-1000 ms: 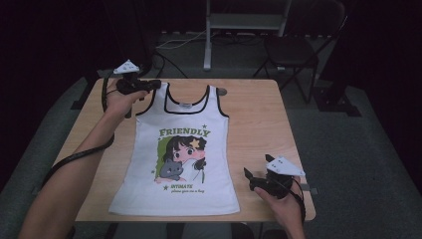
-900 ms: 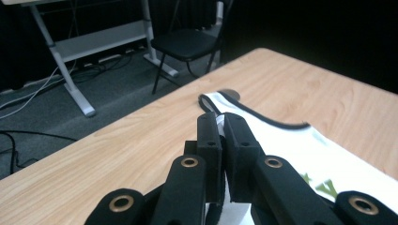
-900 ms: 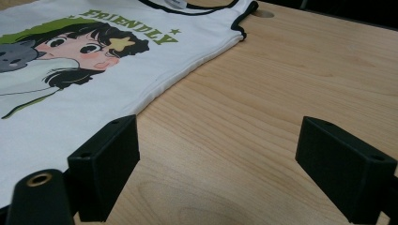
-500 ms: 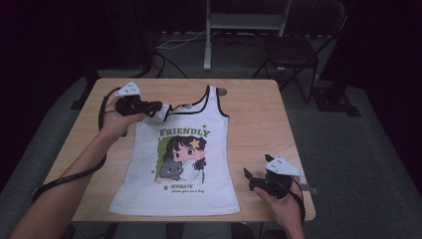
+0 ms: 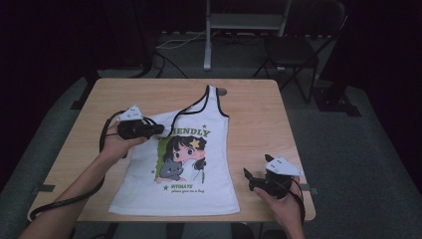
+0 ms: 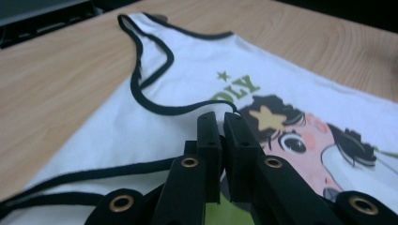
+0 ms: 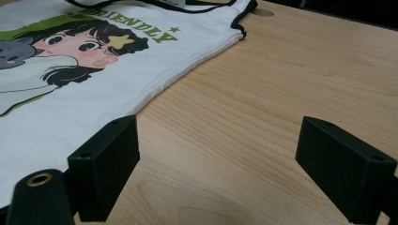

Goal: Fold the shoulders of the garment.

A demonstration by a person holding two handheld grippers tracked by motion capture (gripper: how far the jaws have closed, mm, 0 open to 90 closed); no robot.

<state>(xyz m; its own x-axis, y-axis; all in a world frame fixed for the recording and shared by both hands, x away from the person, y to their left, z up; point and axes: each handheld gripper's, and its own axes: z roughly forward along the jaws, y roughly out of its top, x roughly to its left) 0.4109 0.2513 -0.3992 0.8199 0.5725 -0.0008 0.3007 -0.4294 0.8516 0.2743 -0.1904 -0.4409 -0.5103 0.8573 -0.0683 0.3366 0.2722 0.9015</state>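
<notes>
The tank top [image 5: 191,164] lies flat at the centre of the table [image 5: 259,114], its left strap corner folded over toward the print. The left gripper [image 5: 158,130], at centre left in the high view, is clenched on that folded strap. The right gripper [image 5: 255,180], at lower right, hangs released over bare wood. With nothing pinning the hem, the whole top could drag instead of folding. The thin fabric may also slip from the jaws, leaving a crooked crease.
</notes>
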